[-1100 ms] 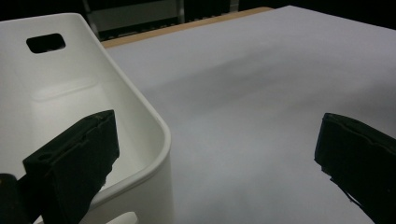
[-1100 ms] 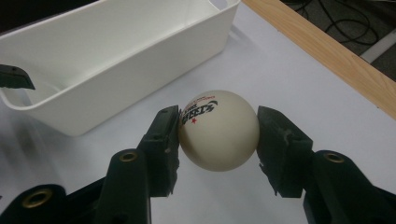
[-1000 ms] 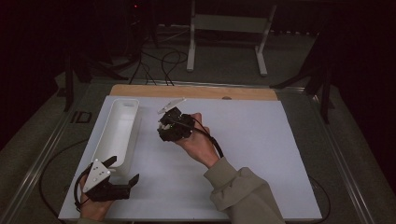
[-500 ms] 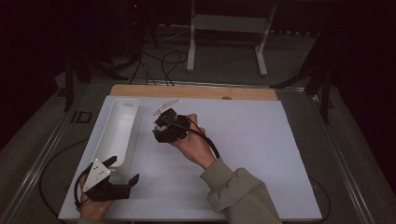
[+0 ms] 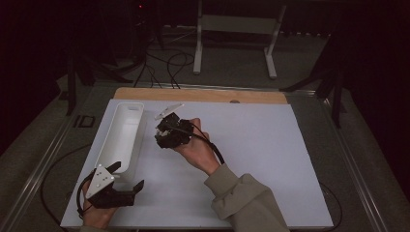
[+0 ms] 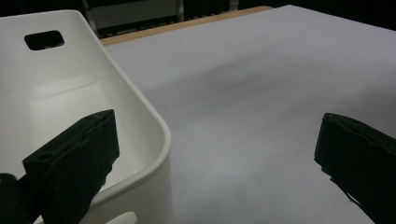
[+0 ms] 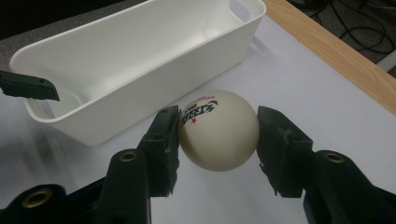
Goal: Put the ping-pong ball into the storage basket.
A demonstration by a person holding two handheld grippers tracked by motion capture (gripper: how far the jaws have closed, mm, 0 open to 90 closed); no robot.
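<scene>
L gripper (image 5: 126, 177) sits at near-left corner of the white sheet (image 5: 270, 159), jaws spread wide w/ nothing between them — released. In left gripper view one jaw hangs over the near end of the bin (image 6: 93, 93), the other over bare sheet.

White plastic bin (image 5: 122, 137) — long, narrow, rounded corners, slot handle in the end wall. Long axis runs near-to-far along the sheet's left edge, open side up. What shows of the inside has nothing in it.

R gripper (image 5: 170, 133) is just right of the bin, near its far half, held off the sheet by the person's hand (image 5: 196, 150); jaws point toward the bin. Clenched on a ping-pong ball (image 7: 218, 129) — both pads touch it, one each side, seen in right gripper view.

Ball: off-white, matte, round so no long axis. Printed logo w/ red star and small red text faces up and toward the left pad. It sits between the jaw tips, over the sheet, just beside the bin's long wall, not in the bin. Can't tell if it touches the sheet.

Wooden table edge (image 5: 203, 94) runs past the sheet's far side.
</scene>
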